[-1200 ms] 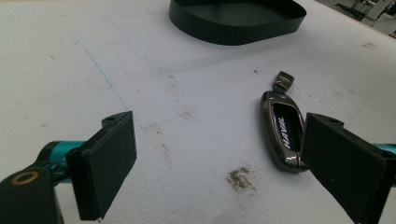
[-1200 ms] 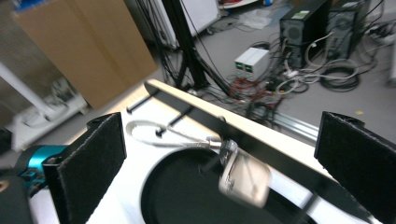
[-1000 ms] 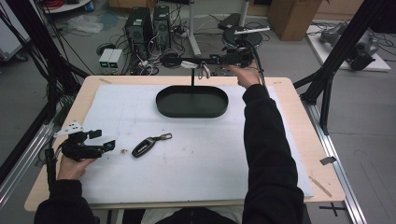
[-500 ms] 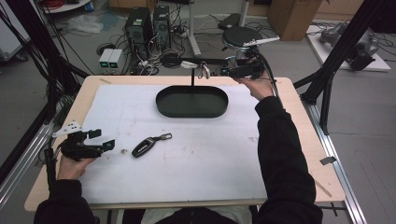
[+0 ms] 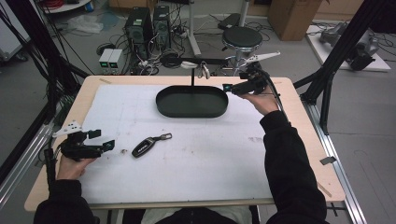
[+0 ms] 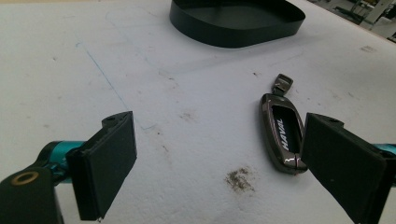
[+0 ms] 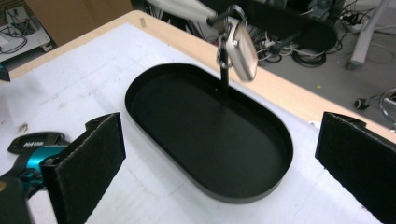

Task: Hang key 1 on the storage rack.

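Spreading wide, your left gripper (image 6: 219, 163) has the dark glossy car key fob (image 6: 282, 133) just beside one pad; shift to centre it before closing. Your right gripper (image 7: 219, 163), also wide, hovers by the black oval metal tray (image 7: 261, 140).

The car key fob (image 6: 283, 133) has a glossy dark shell with a polished metal rim. The oval tray (image 7: 210, 135) looks like matt black metal, smooth-walled. A silvery, shiny key fob (image 7: 240, 49) hangs above it. The white table cover (image 6: 187, 93) is rough, stained and foam-like; the table edge (image 5: 299, 98) is pale wood. The gripper pads (image 6: 109, 163) are matt black foam.
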